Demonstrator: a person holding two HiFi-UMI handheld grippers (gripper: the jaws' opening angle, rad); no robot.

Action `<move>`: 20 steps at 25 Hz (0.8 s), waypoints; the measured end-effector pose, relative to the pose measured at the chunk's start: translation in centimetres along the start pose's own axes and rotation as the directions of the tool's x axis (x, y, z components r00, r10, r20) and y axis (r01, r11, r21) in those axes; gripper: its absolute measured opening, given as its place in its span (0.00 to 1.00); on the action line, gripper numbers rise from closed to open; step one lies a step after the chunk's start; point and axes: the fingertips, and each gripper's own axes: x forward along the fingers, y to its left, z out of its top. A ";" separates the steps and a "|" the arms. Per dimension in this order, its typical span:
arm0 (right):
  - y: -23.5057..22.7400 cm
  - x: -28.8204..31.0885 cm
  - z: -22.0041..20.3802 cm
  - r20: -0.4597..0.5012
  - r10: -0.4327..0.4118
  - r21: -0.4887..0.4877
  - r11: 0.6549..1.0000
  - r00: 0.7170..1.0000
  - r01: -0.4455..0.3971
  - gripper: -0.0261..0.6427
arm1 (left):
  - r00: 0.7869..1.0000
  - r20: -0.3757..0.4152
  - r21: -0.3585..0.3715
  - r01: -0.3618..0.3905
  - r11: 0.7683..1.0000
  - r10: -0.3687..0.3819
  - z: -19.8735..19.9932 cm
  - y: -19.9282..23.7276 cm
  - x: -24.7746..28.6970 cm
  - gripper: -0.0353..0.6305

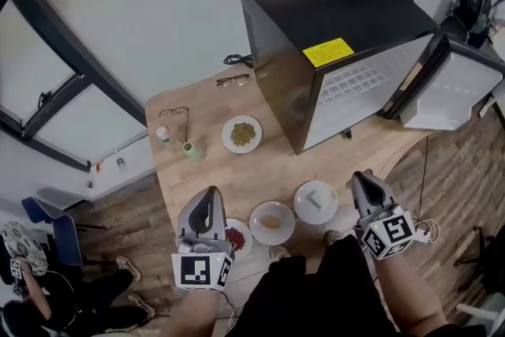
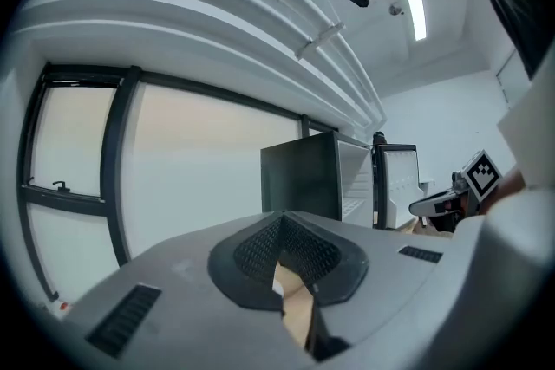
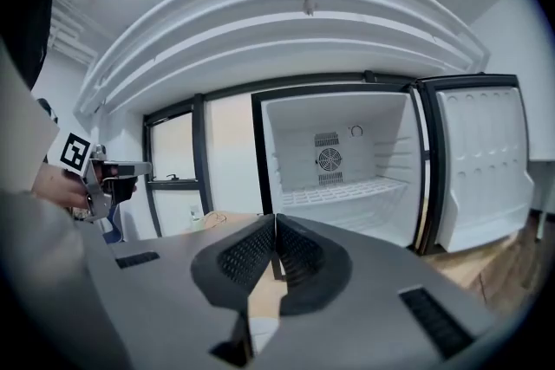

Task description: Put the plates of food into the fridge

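Observation:
Several plates lie on the wooden table [image 1: 205,114]. One with green-brown food [image 1: 241,133] sits near the black fridge [image 1: 316,28]. One with pale orange food [image 1: 271,222] and a white one with a pale piece [image 1: 316,202] lie at the near edge. A plate of red food [image 1: 236,237] is partly hidden by my left gripper [image 1: 211,192], whose jaws are shut and empty. My right gripper [image 1: 357,176] hovers right of the white plate, jaws shut on nothing. The fridge [image 3: 334,169] stands open, its shelf bare, its door [image 3: 481,160] swung right.
Two pairs of glasses [image 1: 233,80] [image 1: 175,113], a green cup [image 1: 192,151] and a small bottle [image 1: 162,134] sit on the table's far left part. A black cable [image 1: 235,59] lies behind. A person sits on the floor at lower left by a blue chair [image 1: 47,221].

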 end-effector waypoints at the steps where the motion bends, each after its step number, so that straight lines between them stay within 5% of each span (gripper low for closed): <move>1: -0.1 -0.4 -0.6 -0.008 -0.007 0.017 1.000 1.000 0.007 0.07 | 1.000 0.001 0.007 0.013 1.000 -0.013 -0.1 -0.3 0.4 0.06; 20: 0.3 -3.3 -15.3 -0.152 -0.049 0.206 0.975 0.987 0.080 0.07 | 0.985 -0.117 0.023 0.131 0.991 -0.127 -6.3 -4.8 1.9 0.06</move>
